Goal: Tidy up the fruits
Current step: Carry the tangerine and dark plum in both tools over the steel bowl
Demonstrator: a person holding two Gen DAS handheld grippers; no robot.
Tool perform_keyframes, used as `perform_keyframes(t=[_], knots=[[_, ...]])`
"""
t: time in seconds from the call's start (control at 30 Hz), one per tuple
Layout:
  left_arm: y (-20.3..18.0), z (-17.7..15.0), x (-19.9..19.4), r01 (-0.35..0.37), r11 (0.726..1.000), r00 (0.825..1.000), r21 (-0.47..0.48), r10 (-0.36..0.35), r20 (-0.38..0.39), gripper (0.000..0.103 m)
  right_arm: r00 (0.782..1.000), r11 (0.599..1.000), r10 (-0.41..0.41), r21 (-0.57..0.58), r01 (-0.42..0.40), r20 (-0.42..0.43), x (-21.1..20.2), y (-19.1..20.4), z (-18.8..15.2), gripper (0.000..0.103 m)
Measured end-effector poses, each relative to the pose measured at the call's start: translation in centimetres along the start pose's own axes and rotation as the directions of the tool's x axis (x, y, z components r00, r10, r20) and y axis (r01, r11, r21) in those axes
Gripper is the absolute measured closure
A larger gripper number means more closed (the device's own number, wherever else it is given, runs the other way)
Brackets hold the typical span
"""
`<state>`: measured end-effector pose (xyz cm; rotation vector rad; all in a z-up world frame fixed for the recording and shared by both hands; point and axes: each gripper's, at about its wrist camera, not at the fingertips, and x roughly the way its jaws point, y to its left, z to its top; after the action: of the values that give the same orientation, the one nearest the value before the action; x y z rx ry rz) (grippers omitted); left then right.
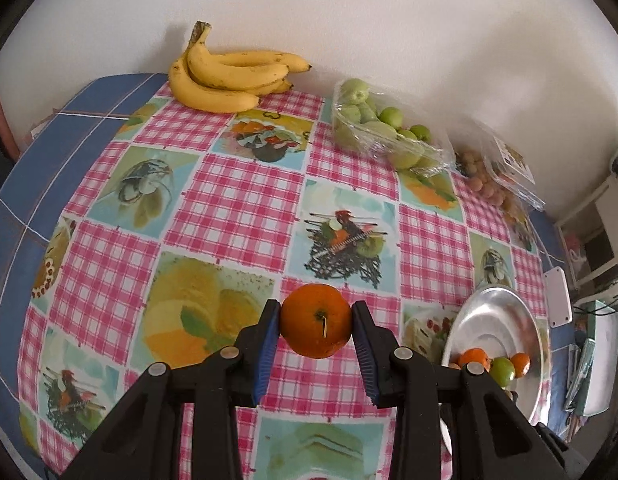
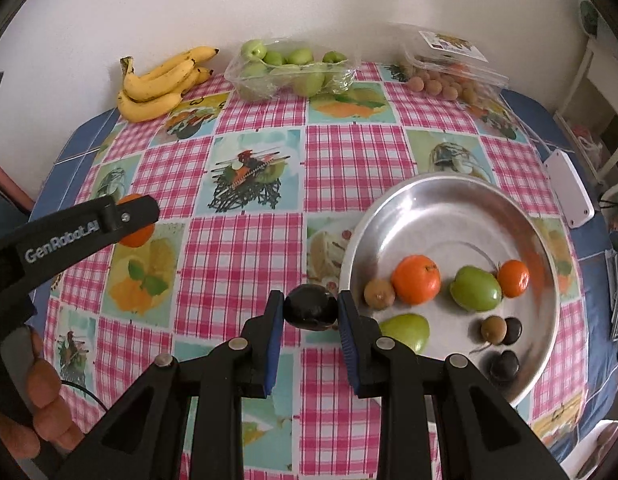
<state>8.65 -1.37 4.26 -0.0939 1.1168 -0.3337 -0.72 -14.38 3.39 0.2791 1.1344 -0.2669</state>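
Note:
My left gripper (image 1: 316, 322) is shut on an orange mandarin (image 1: 316, 320), held above the checked tablecloth. From the right wrist view the same gripper (image 2: 135, 216) shows at the left with the mandarin (image 2: 137, 235) in it, a hand behind it. My right gripper (image 2: 311, 308) is shut on a dark plum (image 2: 311, 307), just left of the metal plate (image 2: 449, 204). On the plate lie two mandarins (image 2: 416, 279), two green fruits (image 2: 476, 288), small brown fruits (image 2: 379, 293) and two dark plums (image 2: 505, 365). The plate (image 1: 489, 312) also shows at the right of the left wrist view.
A bunch of bananas (image 2: 157, 84) lies by the wall at the back left. A clear pack of green fruits (image 2: 293, 72) sits beside it, and a plastic box of small brown fruits (image 2: 449, 76) at the back right. A white flat device (image 2: 569, 194) lies near the right table edge.

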Motion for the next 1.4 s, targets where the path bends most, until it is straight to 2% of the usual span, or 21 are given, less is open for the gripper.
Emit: perform_keyframes(t=[0.17,0.3,0.53,0.7,0.97,1.13,1.4], knots=[[-1.5,-0.9,-0.6,-0.003,0.999,1.0,0.036,0.003,0.01,0.065,1.0,1.0,0.022,0.015,-0.023,0.004,-0.6,-0.7,-0.4,0.075],[-2.4,-1.0,-0.8,-0.042,0.997,0.999,0.072,0.04,0.03,0.065,1.0,0.999,0.024,0.031,-0.024,0.003,-0.7,-1.6,-0.5,0.075],[-3.7,-1.3,-0.6,-0.049,0.994,0.999,0.101,0.046,0.026,0.065,0.999,0.996,0.039,0.082,-0.038,-0.016,-0.2,-4.0,-0.1,0.075],[-5.6,-2.1,-0.5,-0.029,0.988,1.0,0.152,0.027,0.016,0.065,1.0,0.99,-0.006,0.14,0.007,-0.007,-0.5,-6.7,0.3,0.075],[-9.0,-3.9,0.0,0.023,0.974,0.999,0.227,-0.017,-0.027,0.065,1.0,0.969,-0.017,0.245,0.017,-0.003,-0.8,-11.0,-0.1,0.074],[-11.6,-5.4,0.4,0.057,0.953,0.997,0.297,-0.04,-0.061,0.064,0.999,0.95,-0.032,0.311,0.031,-0.002,-1.0,-13.7,-0.3,0.074],[-15.9,-8.4,0.9,0.106,0.901,0.992,0.42,-0.064,-0.112,0.064,0.999,0.914,-0.044,0.403,0.04,0.002,-1.4,-17.5,-0.8,0.074]])
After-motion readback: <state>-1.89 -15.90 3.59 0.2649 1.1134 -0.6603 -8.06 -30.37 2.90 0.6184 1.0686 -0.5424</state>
